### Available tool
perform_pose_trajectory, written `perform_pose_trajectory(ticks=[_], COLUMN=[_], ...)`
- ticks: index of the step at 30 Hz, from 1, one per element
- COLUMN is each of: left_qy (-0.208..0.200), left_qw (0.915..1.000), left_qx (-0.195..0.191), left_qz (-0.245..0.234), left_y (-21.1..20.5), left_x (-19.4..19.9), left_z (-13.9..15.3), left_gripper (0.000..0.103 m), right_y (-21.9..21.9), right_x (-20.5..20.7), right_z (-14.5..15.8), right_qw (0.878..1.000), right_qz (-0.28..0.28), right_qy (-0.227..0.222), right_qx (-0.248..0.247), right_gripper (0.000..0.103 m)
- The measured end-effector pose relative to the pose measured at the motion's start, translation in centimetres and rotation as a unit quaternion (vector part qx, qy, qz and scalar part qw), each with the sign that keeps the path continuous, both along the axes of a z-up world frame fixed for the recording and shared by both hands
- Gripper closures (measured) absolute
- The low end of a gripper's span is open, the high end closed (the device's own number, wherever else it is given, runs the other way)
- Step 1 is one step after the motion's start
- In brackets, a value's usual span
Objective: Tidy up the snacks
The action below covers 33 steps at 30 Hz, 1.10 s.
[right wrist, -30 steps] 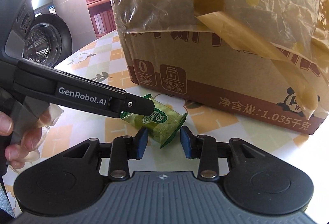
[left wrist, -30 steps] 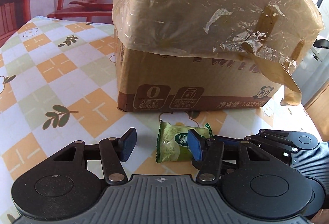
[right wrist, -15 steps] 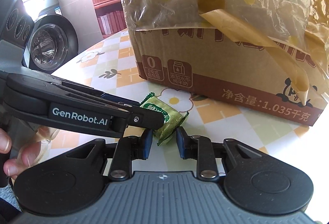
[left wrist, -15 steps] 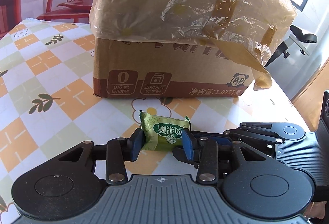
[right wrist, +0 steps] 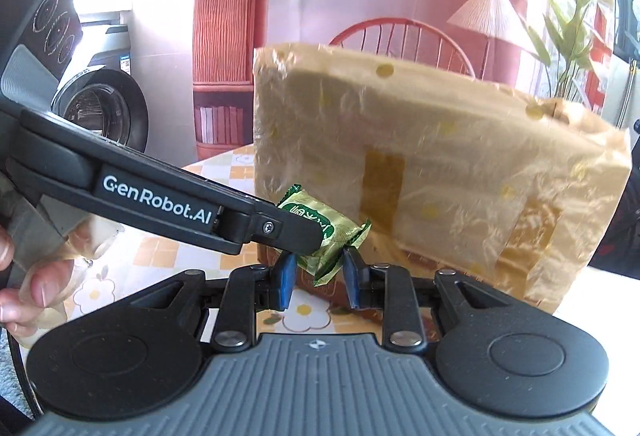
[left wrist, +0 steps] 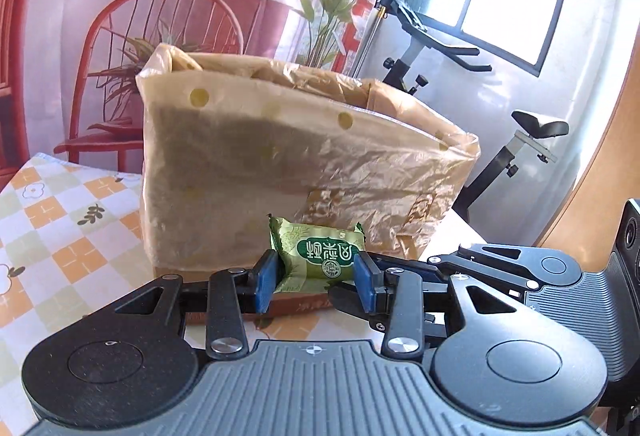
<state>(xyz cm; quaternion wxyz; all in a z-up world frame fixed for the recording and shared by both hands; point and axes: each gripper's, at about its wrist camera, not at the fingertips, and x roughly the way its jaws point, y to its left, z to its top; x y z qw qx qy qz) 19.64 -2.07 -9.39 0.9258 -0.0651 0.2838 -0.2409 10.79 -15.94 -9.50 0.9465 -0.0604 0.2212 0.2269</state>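
Left tool (left wrist: 316,278) and right tool (right wrist: 318,278) both clamp the same green snack packet (left wrist: 320,256), pads pressing its sides, packet lifted clear of the tabletop (left wrist: 60,232). Packet carries a green oval label with white Chinese characters, not legible enough to read. Left tool's arm in the right view reads "GenRobot.AI". Just behind the packet: cardboard box (right wrist: 440,180) wrapped in yellowish dotted plastic, taped. Box print mostly hidden.
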Motion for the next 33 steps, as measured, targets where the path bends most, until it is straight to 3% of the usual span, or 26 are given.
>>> perform_pose_trajectory(ticks=[6,9,12,15,19,21,23,28,29,30,33], left_qy=[-0.045,-0.065,-0.052,-0.032,-0.020,-0.019,-0.022,-0.054,-0.064,-0.074,-0.105], left_qw=[0.9987,0.9977,0.9985,0.9994,0.9995,0.9984,0.9977,0.9944,0.9931,0.9915,0.9855], left_qx=[-0.023,-0.019,-0.015,-0.010,0.025,0.046,0.052,0.071,0.076,0.083,0.110], left_qz=[-0.002,0.001,0.002,0.000,0.005,0.026,0.037,0.057,0.062,0.068,0.077], left_y=[-1.0,-1.7,-2.4,-3.0,-4.0,-3.6,-2.8,-1.3,-1.1,-1.1,-1.3], left_x=[1.5,3.2,6.0,9.2,11.4,11.2,11.1,9.5,8.8,8.2,6.5], left_z=[5.3,7.0,8.1,8.5,8.0,7.9,8.2,9.8,10.3,10.8,12.3], left_gripper=[0.060,0.060,0.060,0.060,0.059,0.056,0.045,0.020,0.014,0.012,0.010], right_y=[-1.3,-2.0,-2.4,-2.4,-3.2,-3.4,-3.5,-4.6,-4.8,-4.9,-5.4], right_x=[1.0,2.5,5.0,7.9,11.0,11.9,12.2,10.8,10.5,10.3,8.9], right_z=[5.1,7.3,8.8,9.2,8.3,7.8,7.4,7.7,7.9,8.2,9.4], right_qw=[0.999,0.998,0.998,0.999,0.999,0.998,0.998,0.996,0.995,0.995,0.995], right_qz=[-0.013,-0.014,-0.010,-0.017,-0.032,-0.039,-0.054,-0.080,-0.084,-0.085,-0.071], right_qy=[-0.051,-0.054,-0.054,-0.040,-0.007,0.010,0.027,0.019,0.018,0.020,0.013], right_qx=[0.014,0.031,0.036,0.030,0.041,0.042,0.035,0.040,0.043,0.047,0.072], right_gripper=[0.075,0.076,0.076,0.076,0.076,0.075,0.074,0.046,0.034,0.019,0.006])
